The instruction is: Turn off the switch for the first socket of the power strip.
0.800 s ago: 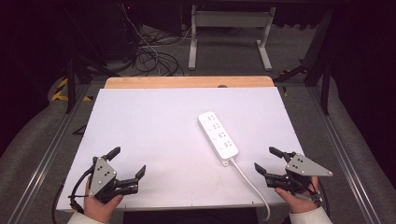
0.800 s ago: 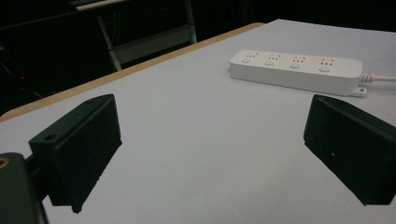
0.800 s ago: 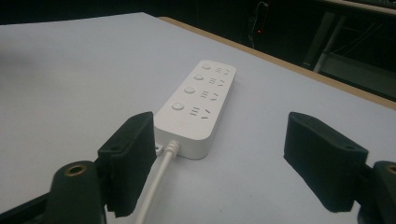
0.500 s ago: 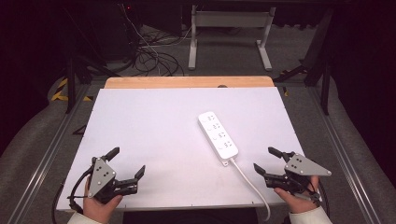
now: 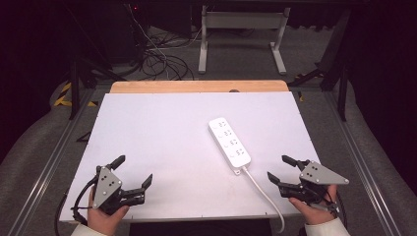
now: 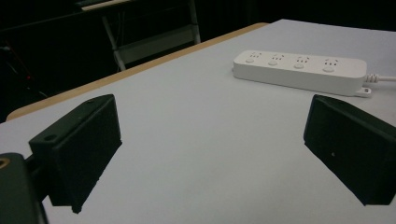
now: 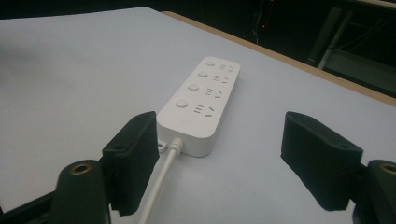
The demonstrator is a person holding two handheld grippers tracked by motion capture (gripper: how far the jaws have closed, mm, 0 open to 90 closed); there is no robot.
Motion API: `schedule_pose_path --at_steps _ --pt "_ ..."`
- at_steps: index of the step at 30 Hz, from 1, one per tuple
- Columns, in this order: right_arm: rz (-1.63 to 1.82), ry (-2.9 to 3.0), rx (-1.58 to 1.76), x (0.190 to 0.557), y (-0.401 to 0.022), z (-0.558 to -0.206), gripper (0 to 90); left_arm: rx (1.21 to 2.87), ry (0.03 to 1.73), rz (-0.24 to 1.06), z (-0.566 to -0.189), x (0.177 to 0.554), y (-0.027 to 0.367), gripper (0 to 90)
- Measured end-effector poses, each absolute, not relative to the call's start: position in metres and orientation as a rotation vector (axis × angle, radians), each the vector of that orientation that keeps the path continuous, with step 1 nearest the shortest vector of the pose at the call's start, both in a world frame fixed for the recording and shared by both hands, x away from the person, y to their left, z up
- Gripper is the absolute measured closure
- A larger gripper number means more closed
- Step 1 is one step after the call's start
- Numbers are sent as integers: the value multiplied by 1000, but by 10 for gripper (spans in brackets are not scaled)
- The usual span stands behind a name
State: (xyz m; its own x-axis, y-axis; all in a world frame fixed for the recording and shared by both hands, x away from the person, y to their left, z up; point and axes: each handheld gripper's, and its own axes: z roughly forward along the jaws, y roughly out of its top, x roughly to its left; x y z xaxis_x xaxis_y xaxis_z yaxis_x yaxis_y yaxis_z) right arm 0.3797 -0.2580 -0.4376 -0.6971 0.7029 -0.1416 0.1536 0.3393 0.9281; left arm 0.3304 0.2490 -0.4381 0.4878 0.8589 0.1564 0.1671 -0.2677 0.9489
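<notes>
A white power strip with several sockets and round buttons lies flat on the white tabletop, right of centre. Its white cable runs off the table's near edge. My left gripper rests at the near left corner, open, nothing between its jaws. My right gripper sits at the near right, open and empty, pointing toward the cable end of the strip, a short way from it.
A wooden strip edges the table's far side. Beyond it stand a metal frame leg and tangled cables on the dark floor. Metal rails run along both sides of the table.
</notes>
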Motion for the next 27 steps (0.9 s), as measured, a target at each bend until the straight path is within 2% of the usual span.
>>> schedule_pose_path --at_steps 12,27 --pt "1341 2118 787 388 -254 -422 354 1735 886 871 -438 330 249 43" --pt "1342 2174 751 408 -233 -405 386 1736 888 879 -438 330 249 43"
